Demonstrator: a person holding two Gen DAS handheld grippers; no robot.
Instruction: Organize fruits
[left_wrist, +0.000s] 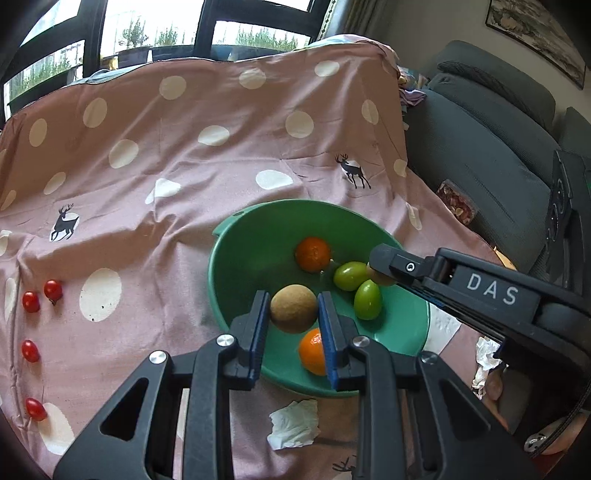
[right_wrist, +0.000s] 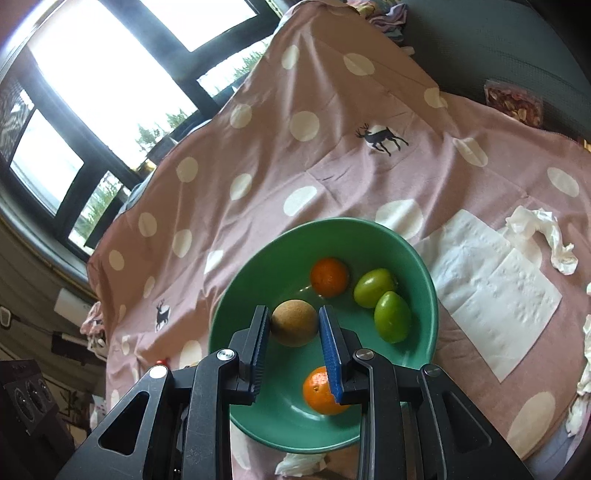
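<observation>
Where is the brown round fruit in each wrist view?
Left wrist: brown round fruit lies in the green bowl, low centre.
Right wrist: brown round fruit lies in the green bowl, low centre.
Shared landmark: the two green fruits to its right.

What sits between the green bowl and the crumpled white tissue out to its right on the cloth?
A flat paper napkin lies between them; the right wrist view shows it.

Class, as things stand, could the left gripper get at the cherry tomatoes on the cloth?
Probably yes: the cherry tomatoes lie bare on the cloth beside the green bowl, nothing covering them, and the right gripper sits on the bowl's other side.
</observation>
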